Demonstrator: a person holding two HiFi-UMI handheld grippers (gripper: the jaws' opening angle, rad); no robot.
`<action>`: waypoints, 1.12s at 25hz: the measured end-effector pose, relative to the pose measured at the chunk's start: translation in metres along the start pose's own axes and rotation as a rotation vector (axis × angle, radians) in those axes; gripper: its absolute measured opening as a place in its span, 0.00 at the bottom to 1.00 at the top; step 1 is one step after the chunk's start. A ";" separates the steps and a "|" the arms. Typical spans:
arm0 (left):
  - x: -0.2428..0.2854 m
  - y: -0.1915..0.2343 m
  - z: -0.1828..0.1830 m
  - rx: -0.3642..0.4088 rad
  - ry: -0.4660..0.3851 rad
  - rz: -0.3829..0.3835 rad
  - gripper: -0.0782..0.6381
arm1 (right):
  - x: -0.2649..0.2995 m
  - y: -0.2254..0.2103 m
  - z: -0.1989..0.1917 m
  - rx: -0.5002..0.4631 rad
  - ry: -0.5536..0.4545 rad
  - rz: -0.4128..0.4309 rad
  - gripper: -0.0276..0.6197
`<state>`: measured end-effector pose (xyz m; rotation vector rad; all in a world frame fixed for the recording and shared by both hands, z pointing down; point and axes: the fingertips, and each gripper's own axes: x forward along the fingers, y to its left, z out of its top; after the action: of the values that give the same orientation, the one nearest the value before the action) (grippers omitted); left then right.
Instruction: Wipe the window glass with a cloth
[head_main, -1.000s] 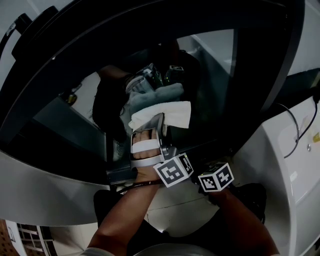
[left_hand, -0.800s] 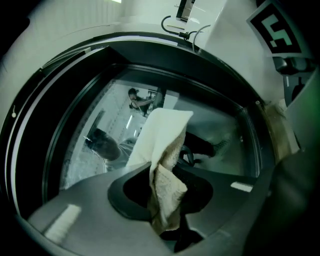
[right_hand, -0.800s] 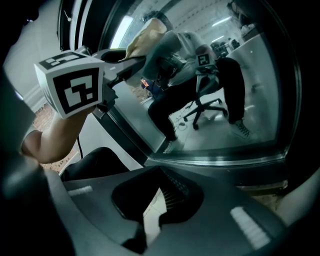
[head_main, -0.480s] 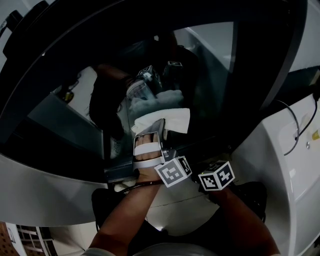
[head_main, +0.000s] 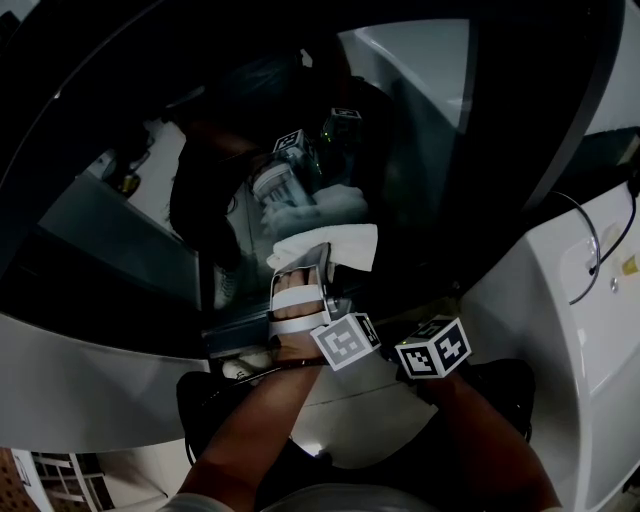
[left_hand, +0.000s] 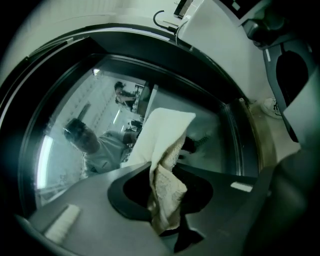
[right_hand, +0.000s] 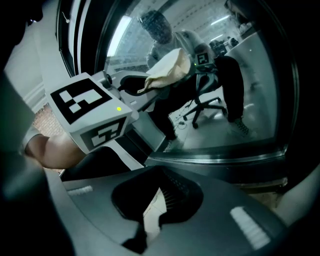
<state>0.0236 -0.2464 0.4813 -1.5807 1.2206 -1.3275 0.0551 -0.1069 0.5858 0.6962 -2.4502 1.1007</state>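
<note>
Head view: the left tool (head_main: 318, 256) is held up against the dark window glass (head_main: 430, 150), its jaws clamped on a white cloth (head_main: 342, 243). The cloth spreads out from the jaw tips towards the right and lies flat on the glass, low on the pane and just above its lower frame. The glass mirrors the tool and the cloth directly above them. The right tool (head_main: 432, 347) hangs lower, just right of the left one, near the bottom edge of the window and off the glass. A white panel (head_main: 560, 330) curves away to the right, with a thin black cable (head_main: 590, 250) lying on it.

Left gripper view: the cloth is pinched between the two jaws. A bunched, rough fold runs down through the gap, and the smooth upper part fans out beyond the tips onto the pane. A person's reflection shows in the glass to the left of the cloth.

Right gripper view: the right tool's jaws stand a narrow gap apart with nothing between them, only a pale strip showing through. Ahead and higher, the left tool presses the cloth to the glass.
</note>
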 end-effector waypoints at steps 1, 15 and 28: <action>0.001 -0.006 -0.002 0.005 0.005 -0.013 0.25 | 0.000 0.000 0.000 0.001 0.001 0.000 0.05; 0.006 -0.034 -0.014 0.009 0.018 -0.085 0.25 | 0.003 0.007 0.001 -0.002 0.008 0.009 0.05; 0.009 -0.028 -0.007 -0.074 -0.015 -0.108 0.24 | 0.001 0.007 0.003 -0.005 0.002 0.014 0.05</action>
<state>0.0231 -0.2466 0.5110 -1.7267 1.2024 -1.3489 0.0501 -0.1057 0.5805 0.6777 -2.4588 1.1000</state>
